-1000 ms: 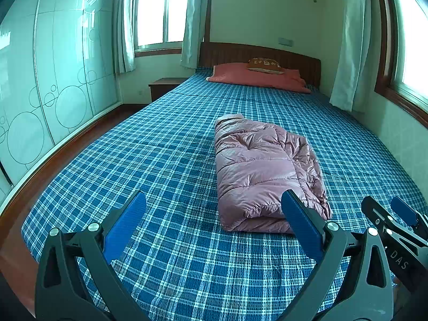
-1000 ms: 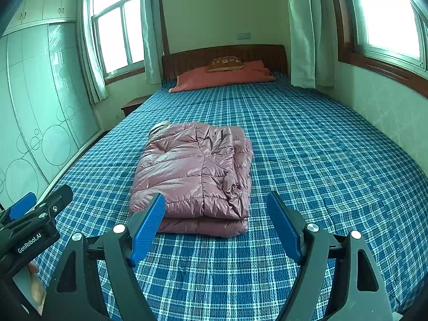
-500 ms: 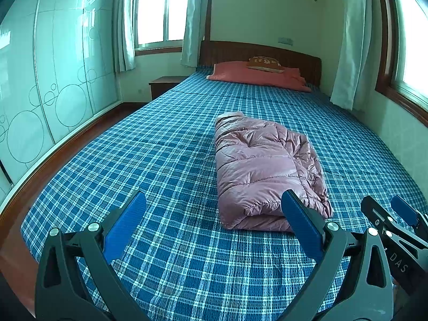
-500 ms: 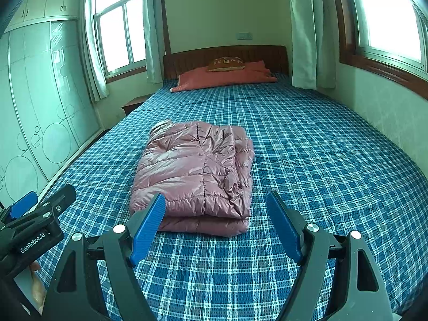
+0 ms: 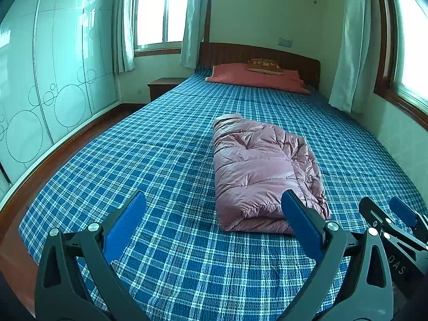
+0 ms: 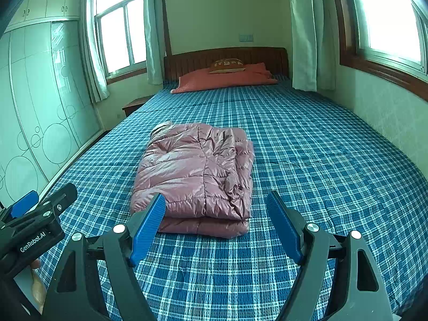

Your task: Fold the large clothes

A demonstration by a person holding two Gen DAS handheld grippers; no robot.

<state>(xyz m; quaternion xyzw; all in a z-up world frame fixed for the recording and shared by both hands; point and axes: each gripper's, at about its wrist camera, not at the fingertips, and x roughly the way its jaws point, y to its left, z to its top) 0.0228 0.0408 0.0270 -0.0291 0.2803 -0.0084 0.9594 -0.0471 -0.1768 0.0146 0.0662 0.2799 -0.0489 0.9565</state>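
Bedroom, blue plaid bed (image 5: 165, 160) fills both views, red pillow (image 5: 256, 79) at the wooden headboard, glass wardrobe (image 5: 40, 80) along one side.

Left wrist view: your left gripper (image 5: 212, 208) sits low over the foot end of the bed, jaws spread wide, nothing between the blue pads (image 5: 125, 224). The pink puffer jacket (image 5: 262, 171) lies mid-bed, folded into a compact doubled block, fold edge toward you. It's ahead of the gripper, toward its right pad, and clear of both pads. Right gripper's tip pokes in at the lower right corner.

Right wrist view: your right gripper (image 6: 215, 211) is also wide open and empty. Jacket (image 6: 198, 176) lies ahead, offset toward the left pad, not touched. Layers stacked, edges roughly aligned, seam side up. Left gripper (image 6: 34, 214) shows at the far left edge.

Read: both tools are parked clear at the foot of the bed so the bundle isn't disturbed. Fold looks done to me. If you want it tighter, press the puffed top layer flat; slick fill will tend to spring open.
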